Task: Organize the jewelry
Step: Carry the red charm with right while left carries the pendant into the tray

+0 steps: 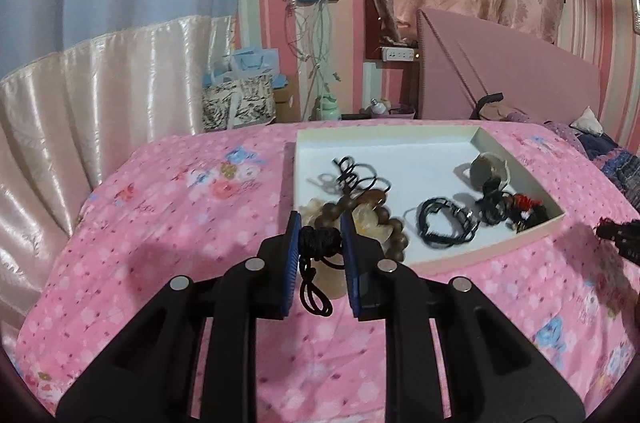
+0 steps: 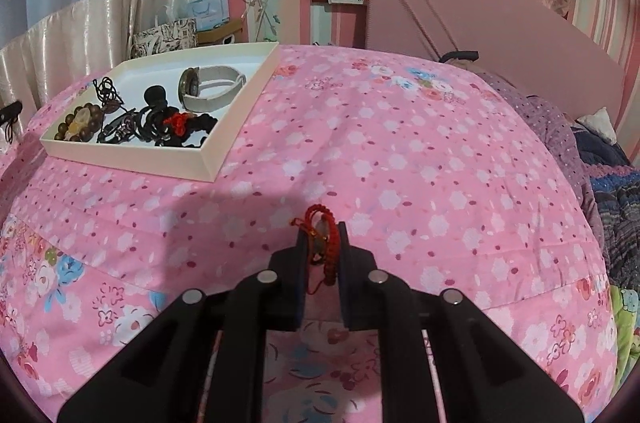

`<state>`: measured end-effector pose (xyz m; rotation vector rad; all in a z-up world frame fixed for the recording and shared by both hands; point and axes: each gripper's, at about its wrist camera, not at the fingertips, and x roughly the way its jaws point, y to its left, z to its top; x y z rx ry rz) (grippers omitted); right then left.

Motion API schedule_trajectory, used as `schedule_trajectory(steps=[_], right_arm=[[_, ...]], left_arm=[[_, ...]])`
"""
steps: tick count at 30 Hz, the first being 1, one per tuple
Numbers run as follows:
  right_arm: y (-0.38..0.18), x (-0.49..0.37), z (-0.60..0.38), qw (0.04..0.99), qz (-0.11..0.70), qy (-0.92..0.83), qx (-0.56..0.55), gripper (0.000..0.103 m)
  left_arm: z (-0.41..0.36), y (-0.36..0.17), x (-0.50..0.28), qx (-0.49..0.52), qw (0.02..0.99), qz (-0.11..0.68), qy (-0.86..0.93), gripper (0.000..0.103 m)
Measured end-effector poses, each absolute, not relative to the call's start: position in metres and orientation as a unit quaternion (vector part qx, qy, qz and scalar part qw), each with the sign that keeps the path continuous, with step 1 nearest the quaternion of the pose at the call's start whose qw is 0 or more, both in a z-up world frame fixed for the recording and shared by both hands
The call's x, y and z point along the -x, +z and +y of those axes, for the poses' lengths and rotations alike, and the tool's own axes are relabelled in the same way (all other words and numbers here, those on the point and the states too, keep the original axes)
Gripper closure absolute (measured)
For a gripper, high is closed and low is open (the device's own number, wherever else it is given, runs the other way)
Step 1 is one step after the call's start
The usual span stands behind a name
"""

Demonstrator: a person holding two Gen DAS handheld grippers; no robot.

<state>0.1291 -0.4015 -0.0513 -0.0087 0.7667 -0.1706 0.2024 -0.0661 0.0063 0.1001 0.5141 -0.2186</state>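
Observation:
My left gripper (image 1: 321, 227) is shut on the knot of a black cord (image 1: 318, 243) whose loops dangle below the blue pads. It hangs over the bed just in front of the near left corner of the white tray (image 1: 500, 243). In the tray lie a brown bead bracelet (image 1: 384, 219), black cords (image 1: 440, 223) and a watch (image 1: 490, 169). My right gripper (image 2: 322, 235) is shut on a red braided bracelet (image 2: 320, 217), low over the pink bedspread (image 2: 400, 143). From there the tray (image 2: 128, 159) sits far to the upper left, with the bead bracelet (image 2: 76, 127) and the watch (image 2: 208, 87) in it.
The flowered bedspread (image 1: 180, 223) covers the whole bed. A pink headboard (image 2: 480, 35) and a heap of purple and blue bedding (image 2: 580, 151) lie on the right. Curtains, bags and a wall socket with cables stand behind the bed's far edge.

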Motion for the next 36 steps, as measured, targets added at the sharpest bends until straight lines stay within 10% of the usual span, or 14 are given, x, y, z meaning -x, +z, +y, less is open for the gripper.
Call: schedule_trajectory(steps=[36], right_arm=[[0.009,-0.174,-0.344,0.965,0.262,-0.023,-0.024,0.09]], left_arm=[[-0.098,-0.023,-0.254,-0.007,0.956,0.268,-0.12,0.084]])
